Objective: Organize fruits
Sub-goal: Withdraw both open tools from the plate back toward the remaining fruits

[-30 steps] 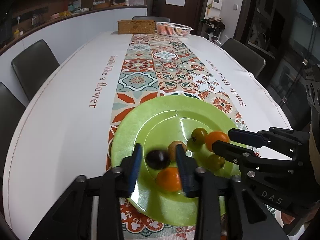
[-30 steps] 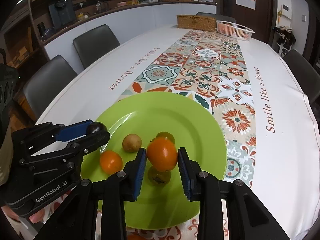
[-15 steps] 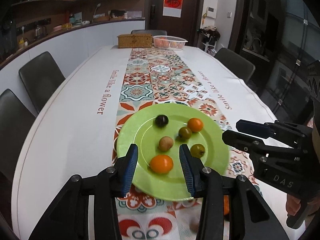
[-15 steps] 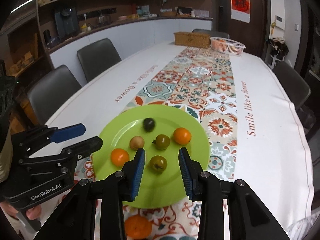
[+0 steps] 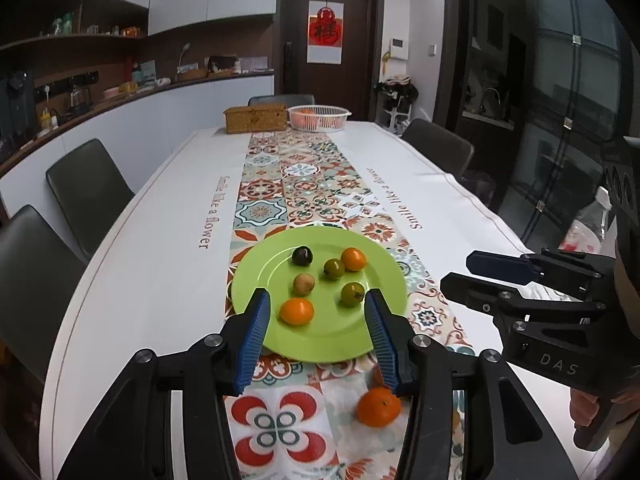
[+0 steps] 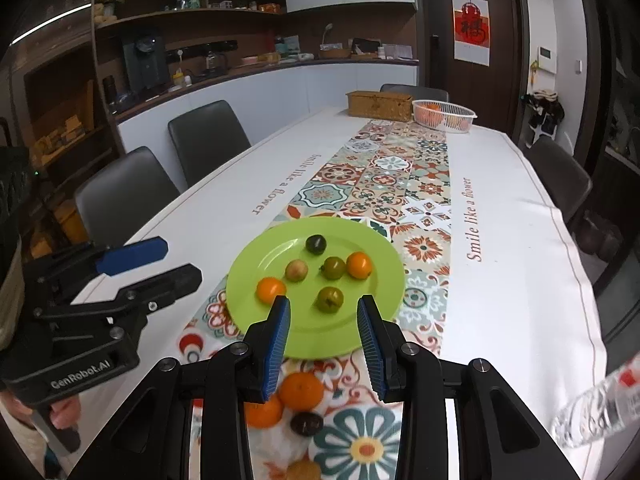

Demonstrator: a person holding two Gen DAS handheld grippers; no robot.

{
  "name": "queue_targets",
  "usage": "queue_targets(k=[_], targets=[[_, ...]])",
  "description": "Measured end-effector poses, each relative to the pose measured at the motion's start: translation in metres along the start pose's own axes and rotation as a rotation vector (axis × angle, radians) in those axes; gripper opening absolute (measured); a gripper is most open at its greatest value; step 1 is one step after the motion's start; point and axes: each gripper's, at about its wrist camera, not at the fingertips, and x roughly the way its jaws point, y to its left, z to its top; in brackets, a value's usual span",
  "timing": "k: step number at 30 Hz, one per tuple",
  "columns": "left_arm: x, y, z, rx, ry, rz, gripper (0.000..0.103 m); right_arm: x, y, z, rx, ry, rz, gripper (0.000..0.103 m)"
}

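The left gripper [image 5: 316,334] is held level above the near rim of the green plate [image 5: 320,344], fingers spread and empty. The right gripper [image 6: 323,332] takes a matching raised pose at lower centre of its view, fingers likewise parted with nothing between them. Six fruits lie on the plate, among them a dark plum [image 6: 316,244] and an orange tomato [image 6: 359,265]. A mandarin [image 6: 301,390] lies on the table runner [image 6: 384,184] below the plate; a second, probably alike, is partly hidden.

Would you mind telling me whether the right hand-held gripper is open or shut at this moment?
Open. The right hand-held gripper shows a wide gap between its blue pads, with nothing held; the green plate is visible through the gap.
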Motion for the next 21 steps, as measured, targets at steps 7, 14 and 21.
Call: queue_targets(k=[7,14,21], targets=[[-0.024,-0.014,-0.015,0.050,-0.010,-0.027,0.055,-0.025,0.008,-0.017,0.007,-0.005,-0.003,0.036],[-0.034,-0.024,-0.029,0.135,-0.008,-0.049,0.060,-0.035,0.013,-0.038,0.033,0.016,-0.007,0.036],[-0.032,-0.029,-0.046,0.221,0.017,-0.074,0.062,-0.032,0.016,-0.058,0.066,0.070,-0.017,0.036]])
